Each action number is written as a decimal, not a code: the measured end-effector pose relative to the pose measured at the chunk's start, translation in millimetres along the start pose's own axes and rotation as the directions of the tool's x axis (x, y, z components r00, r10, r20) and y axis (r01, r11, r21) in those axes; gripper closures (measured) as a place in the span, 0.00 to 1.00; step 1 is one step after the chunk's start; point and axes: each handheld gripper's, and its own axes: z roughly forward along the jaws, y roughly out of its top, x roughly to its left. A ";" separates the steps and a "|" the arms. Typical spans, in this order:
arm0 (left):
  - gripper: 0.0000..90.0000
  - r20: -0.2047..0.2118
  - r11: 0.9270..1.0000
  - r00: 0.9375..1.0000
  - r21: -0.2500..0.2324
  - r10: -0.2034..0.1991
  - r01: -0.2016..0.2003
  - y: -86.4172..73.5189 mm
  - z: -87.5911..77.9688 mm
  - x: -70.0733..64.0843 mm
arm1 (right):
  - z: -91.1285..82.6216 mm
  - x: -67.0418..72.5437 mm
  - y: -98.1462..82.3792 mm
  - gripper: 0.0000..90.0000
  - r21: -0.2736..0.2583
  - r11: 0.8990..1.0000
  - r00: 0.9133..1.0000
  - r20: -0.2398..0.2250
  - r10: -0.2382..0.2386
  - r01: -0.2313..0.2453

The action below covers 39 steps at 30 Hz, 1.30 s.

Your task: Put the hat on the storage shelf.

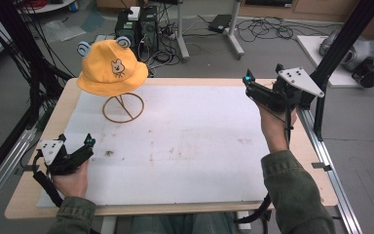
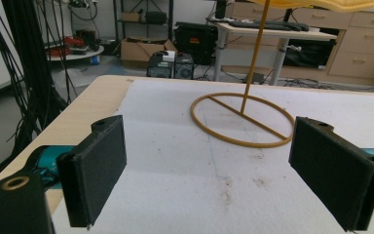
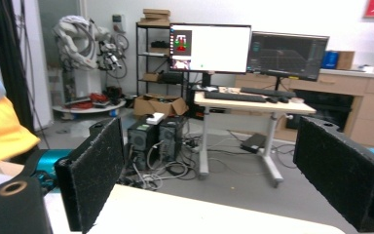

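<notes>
Yellow fabric marked the thing to be handled: a soft yellow bucket hat with small blue ears and a bear face (image 1: 111, 68) sat perched on a thin golden wire stand with a ring base (image 1: 122, 107) at the far left of the white foam sheet (image 1: 185, 146) covering the wooden table (image 1: 68, 95). The left gripper (image 1: 88, 141) rested low near the table's near left corner, its jaws spread wide and empty, aimed up the sheet toward the stand's ring. The right gripper (image 1: 247, 78) was held raised at the far right edge, well apart from the hat, its jaws likewise wide open with nothing between them; its view caught just a slice of the hat brim at the left.

The step in hand looked like an approach to the hat. To do it well, the nearer left gripper would probably serve best, coming in level with the brim rather than the stem, so the pads pinch a fold of cloth and not the wire. A lift straight up should clear the stand's top without tipping it; the light ring base could slide or topple if dragged sideways. The right gripper could steady the opposite brim.
</notes>
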 end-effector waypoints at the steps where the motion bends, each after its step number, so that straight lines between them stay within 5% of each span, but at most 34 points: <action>1: 0.16 -0.003 1.000 1.000 0.002 0.001 -0.001 -0.5 -0.2 1.0 | -4.3 -0.8 -4.6 0.13 -0.006 1.000 1.000 0.009 0.005 -0.005; 7: 0.16 -0.001 1.000 1.000 0.004 -0.001 0.001 -0.9 -2.0 0.1 | -22.2 0.2 -39.4 0.13 0.017 0.999 0.997 0.056 0.048 -0.049; 23: 0.15 -0.004 1.000 1.000 0.010 -0.007 0.007 -2.4 -1.7 1.1 | -54.5 19.7 -150.0 0.13 0.120 0.991 0.996 0.075 0.051 -0.060; 39: 0.15 -0.004 1.000 1.000 0.023 0.003 -0.003 -5.0 -2.9 0.2 | -65.4 12.1 -172.8 0.13 0.110 0.990 0.992 0.099 0.072 -0.083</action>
